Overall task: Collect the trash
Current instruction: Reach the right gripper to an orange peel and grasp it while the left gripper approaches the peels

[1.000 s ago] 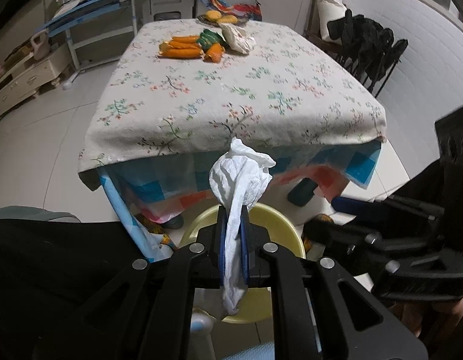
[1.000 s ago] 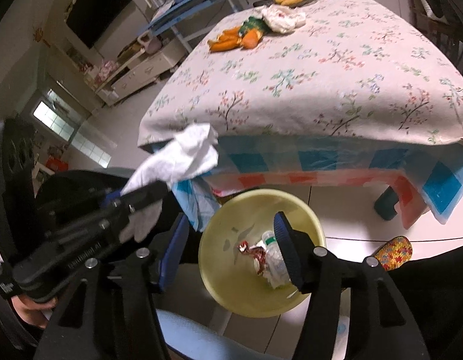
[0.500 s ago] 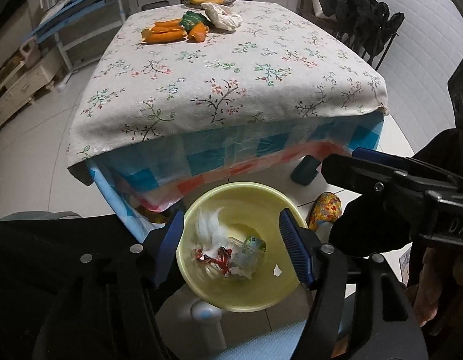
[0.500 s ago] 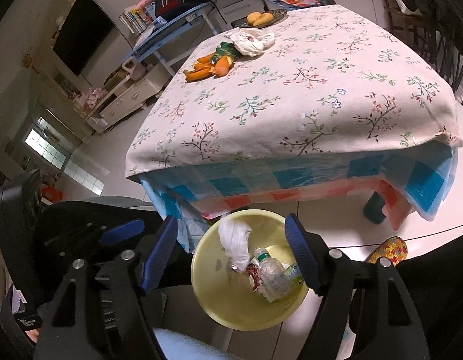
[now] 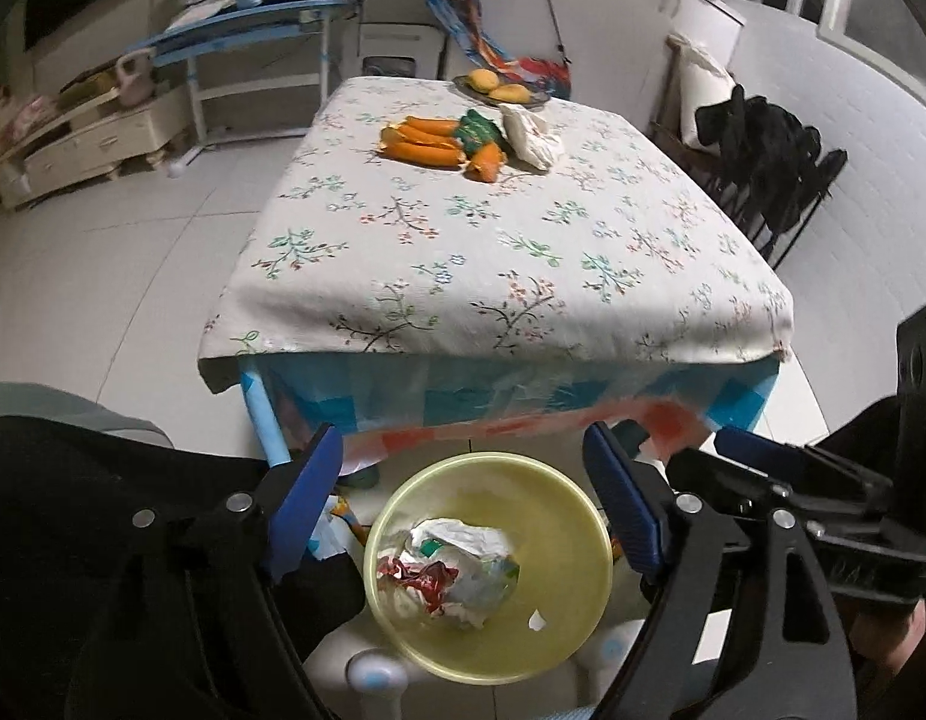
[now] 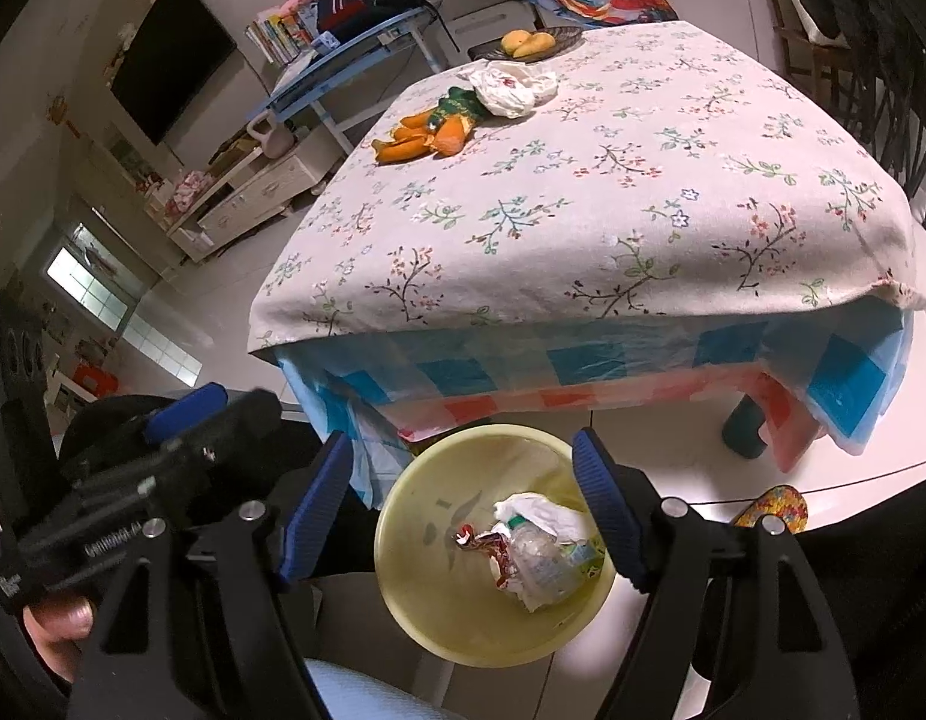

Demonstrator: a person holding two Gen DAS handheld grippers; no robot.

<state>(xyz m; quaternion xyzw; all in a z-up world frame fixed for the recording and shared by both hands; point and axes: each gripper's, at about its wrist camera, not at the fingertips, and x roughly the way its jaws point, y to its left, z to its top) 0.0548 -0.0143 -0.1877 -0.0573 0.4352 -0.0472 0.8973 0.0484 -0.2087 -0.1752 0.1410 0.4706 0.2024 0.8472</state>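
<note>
A yellow bin [image 5: 559, 492] stands on the floor below the table's near edge; it also shows in the right wrist view [image 6: 415, 516]. In it lie a white tissue [image 5: 463, 534], a red wrapper [image 5: 415, 576] and a plastic bottle [image 6: 541, 558]. My left gripper [image 5: 463, 504] is open and empty above the bin. My right gripper [image 6: 463, 504] is open and empty above the bin too. On the far part of the table [image 5: 523, 252] lie orange peels [image 5: 427, 144], a green packet [image 5: 478, 129] and a crumpled white bag [image 5: 529, 135].
A plate of fruit [image 5: 499, 87] sits at the table's far edge. A rack with dark clothes [image 5: 769, 150] stands to the right. A blue desk [image 5: 247, 18] and a low cabinet [image 5: 85, 144] are at the back left. A patterned slipper [image 6: 775, 507] lies on the floor.
My left gripper opened and let the white tissue fall into the yellow bin. Both grippers then rose a little above the bin.
</note>
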